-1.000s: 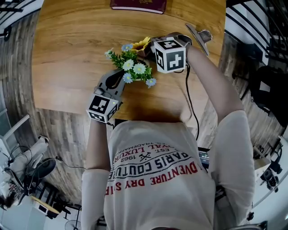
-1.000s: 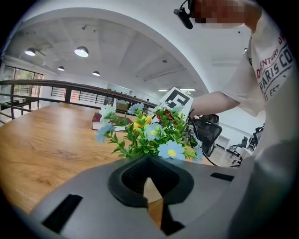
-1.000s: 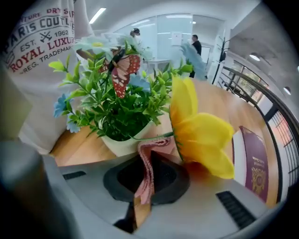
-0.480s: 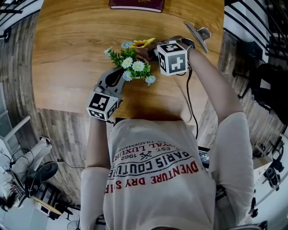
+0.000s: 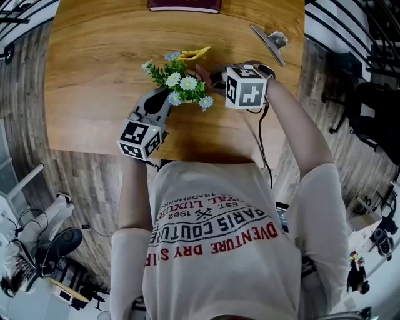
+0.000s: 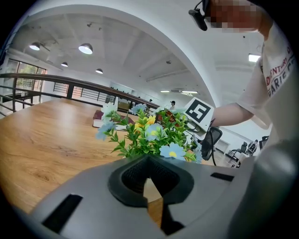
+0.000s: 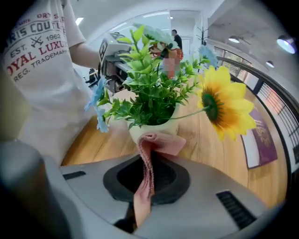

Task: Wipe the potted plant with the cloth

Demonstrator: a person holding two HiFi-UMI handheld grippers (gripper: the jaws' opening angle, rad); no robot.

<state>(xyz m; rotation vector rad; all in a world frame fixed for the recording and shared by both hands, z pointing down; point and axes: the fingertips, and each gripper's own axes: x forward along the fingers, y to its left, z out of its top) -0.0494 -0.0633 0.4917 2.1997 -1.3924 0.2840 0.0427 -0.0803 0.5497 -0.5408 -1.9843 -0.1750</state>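
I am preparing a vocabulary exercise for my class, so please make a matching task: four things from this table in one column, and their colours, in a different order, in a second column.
Things:
1. cloth
2. sunflower
3. book
4. pot

Colours:
A. yellow
B. cream
C. pink
D. dark red

Right pairs: 1-C, 2-A, 3-D, 4-B.

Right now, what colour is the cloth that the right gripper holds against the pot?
Pink. The cloth shows best in the right gripper view.
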